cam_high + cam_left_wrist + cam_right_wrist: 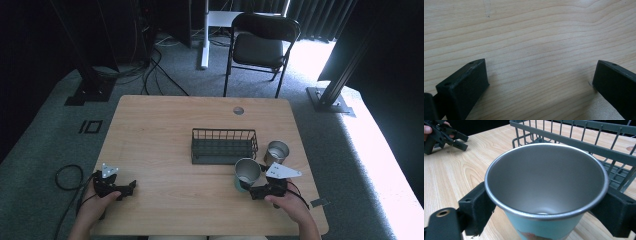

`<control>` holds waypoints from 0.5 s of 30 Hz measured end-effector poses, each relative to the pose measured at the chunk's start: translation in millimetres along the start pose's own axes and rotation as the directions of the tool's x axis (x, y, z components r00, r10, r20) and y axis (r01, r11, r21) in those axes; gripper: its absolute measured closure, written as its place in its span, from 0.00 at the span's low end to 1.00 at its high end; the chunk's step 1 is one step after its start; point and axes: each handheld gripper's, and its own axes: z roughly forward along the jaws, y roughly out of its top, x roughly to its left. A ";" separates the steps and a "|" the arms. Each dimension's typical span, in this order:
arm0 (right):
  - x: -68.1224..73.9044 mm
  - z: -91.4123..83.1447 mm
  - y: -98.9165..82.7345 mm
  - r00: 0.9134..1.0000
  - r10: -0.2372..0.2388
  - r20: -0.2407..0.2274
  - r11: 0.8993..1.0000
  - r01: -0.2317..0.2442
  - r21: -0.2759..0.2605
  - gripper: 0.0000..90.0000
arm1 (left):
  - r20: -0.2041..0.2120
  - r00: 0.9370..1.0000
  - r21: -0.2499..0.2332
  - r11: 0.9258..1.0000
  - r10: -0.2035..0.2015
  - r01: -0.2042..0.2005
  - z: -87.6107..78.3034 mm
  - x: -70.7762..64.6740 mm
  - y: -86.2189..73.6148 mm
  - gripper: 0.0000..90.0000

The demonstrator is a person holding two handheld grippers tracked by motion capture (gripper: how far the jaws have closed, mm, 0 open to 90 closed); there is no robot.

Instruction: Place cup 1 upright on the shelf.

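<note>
Steel-lined teal cup (pixel 546 187) stands between the right gripper (pixel 250 186) jaws, which seem to press its sides, just in front of the wire basket (pixel 224 146). Left gripper (pixel 541 82) rests wide open, holding nothing.

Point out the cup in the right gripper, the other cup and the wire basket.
held cup (pixel 546 185): right gripper view, inner wall.
other cup (pixel 276 151): high view, open mouth.
wire basket (pixel 224 132): high view, rear rim.
</note>
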 end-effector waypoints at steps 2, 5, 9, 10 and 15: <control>0.3 1.3 0.3 1.000 0.006 0.000 1.000 -0.006 -0.005 0.12 | 0.000 1.000 0.000 1.000 0.000 0.000 0.0 0.0 0.0 0.01; 0.6 3.4 0.2 1.000 0.014 -0.001 1.000 -0.014 -0.012 0.12 | 0.000 1.000 0.000 1.000 0.000 0.000 0.0 0.1 0.0 0.01; 1.5 7.3 -0.3 1.000 0.020 0.005 1.000 -0.020 -0.022 0.12 | 0.000 1.000 0.000 1.000 0.000 0.000 0.0 0.1 0.0 0.01; 1.8 8.2 -0.3 1.000 0.022 0.005 0.999 -0.022 -0.024 0.12 | 0.000 1.000 0.000 1.000 0.000 0.000 0.0 0.0 0.0 0.01; 3.1 11.7 1.1 0.999 0.035 0.012 0.999 -0.035 -0.018 0.13 | 0.000 1.000 0.000 1.000 0.000 0.000 0.0 0.0 0.0 0.01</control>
